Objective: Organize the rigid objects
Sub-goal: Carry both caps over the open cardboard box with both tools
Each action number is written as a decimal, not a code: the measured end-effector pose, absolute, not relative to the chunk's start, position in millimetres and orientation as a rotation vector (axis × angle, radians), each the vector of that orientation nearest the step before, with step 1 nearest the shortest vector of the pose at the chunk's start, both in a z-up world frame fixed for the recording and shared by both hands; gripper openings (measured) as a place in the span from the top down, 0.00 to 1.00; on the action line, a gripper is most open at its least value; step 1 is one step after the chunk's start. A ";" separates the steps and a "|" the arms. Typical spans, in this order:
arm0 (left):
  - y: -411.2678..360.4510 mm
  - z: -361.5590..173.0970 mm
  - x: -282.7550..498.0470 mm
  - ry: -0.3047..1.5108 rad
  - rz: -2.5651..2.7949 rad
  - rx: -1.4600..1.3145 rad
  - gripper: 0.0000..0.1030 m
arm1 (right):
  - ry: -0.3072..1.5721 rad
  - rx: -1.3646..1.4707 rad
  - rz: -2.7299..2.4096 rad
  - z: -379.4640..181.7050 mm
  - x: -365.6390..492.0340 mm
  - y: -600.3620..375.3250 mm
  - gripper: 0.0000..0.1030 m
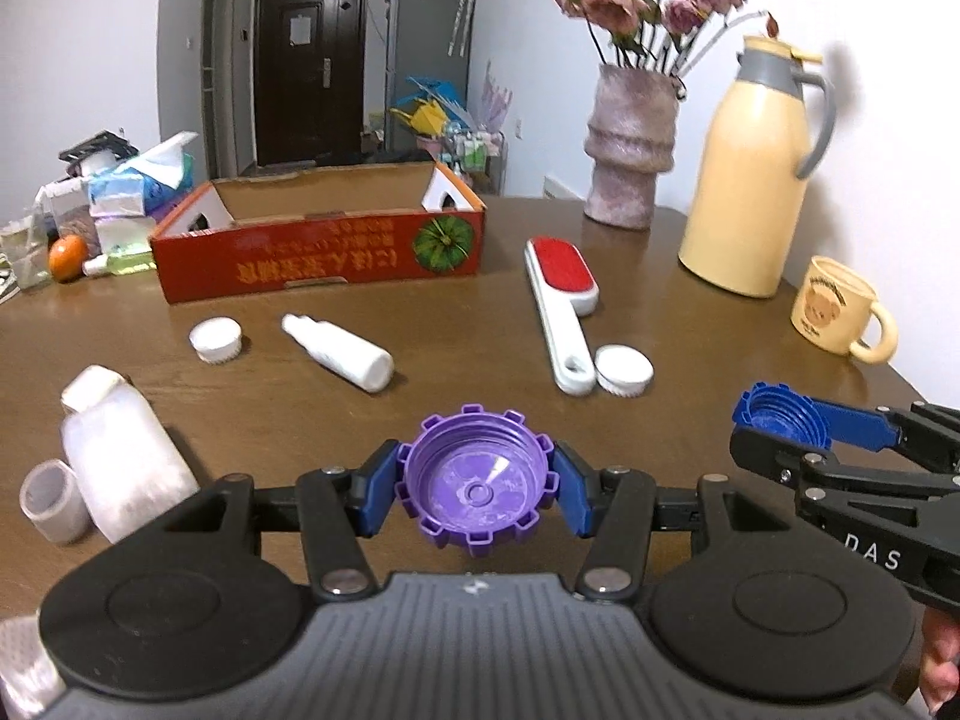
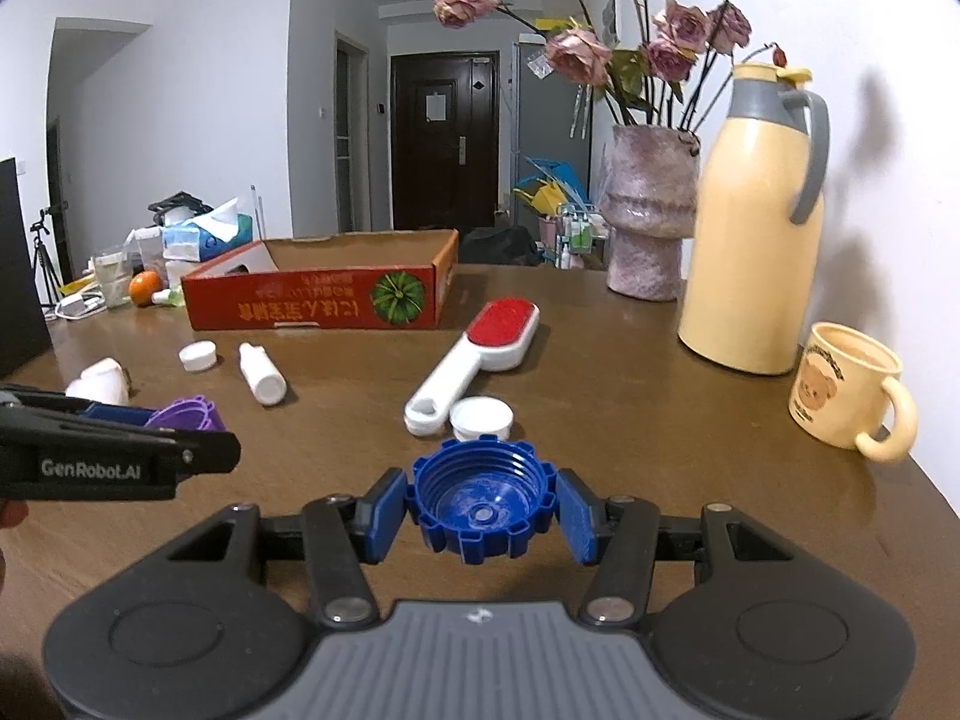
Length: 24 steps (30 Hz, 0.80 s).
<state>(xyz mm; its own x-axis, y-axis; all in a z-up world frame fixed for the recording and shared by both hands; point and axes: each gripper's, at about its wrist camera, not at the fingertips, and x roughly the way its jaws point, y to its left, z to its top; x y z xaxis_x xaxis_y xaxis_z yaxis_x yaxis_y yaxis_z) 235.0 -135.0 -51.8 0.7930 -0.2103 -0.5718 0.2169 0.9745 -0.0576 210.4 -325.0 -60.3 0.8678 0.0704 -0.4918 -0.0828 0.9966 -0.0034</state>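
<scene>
Two caps are up off the table: the left gripper (image 1: 477, 483) clamps the purple cap (image 1: 477, 480), the right gripper (image 2: 480, 507) pinches the blue cap (image 2: 480, 504). Nothing shows inside the red cardboard box (image 1: 318, 258) from here, while the lint brush (image 1: 561, 294), white bottle (image 1: 339, 351) and two white lids wait loose on the table (image 1: 420, 312) — early going, by my reckoning.

Blue cap (image 2: 480, 504) clamped in right tool (image 2: 480, 513); brown table (image 2: 660, 420) below

- Even, moderately bright indoor light, perhaps from overhead.
- The thermos (image 2: 753, 222) casts a soft shadow on the wall (image 2: 888, 120).
- Fisheye bending; dark corners.
- Flowers (image 1: 600, 0) slightly blurred.
</scene>
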 end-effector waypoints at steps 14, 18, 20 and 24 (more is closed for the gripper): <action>-87.8 -12.6 259.1 0.532 -0.190 -0.012 0.47 | 0.463 -0.014 0.101 -31.8 243.0 -286.2 0.49; -77.0 -2.5 270.5 0.513 -0.175 -0.017 0.47 | 0.447 -0.010 0.104 -23.2 255.6 -275.2 0.49; -71.9 1.8 277.5 0.505 -0.170 -0.021 0.47 | 0.440 -0.007 0.107 -19.8 262.5 -269.4 0.49; -62.6 9.6 291.3 0.493 -0.160 -0.028 0.47 | 0.429 -0.003 0.109 -13.6 278.4 -259.1 0.49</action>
<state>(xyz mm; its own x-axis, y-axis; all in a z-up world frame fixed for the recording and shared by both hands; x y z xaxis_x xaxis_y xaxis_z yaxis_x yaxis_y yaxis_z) 291.3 -62.6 9.6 0.8687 -0.1595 -0.4689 0.1462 0.9871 -0.0649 278.4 -259.1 -13.6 0.9035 0.1043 -0.4157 -0.1058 0.9942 0.0196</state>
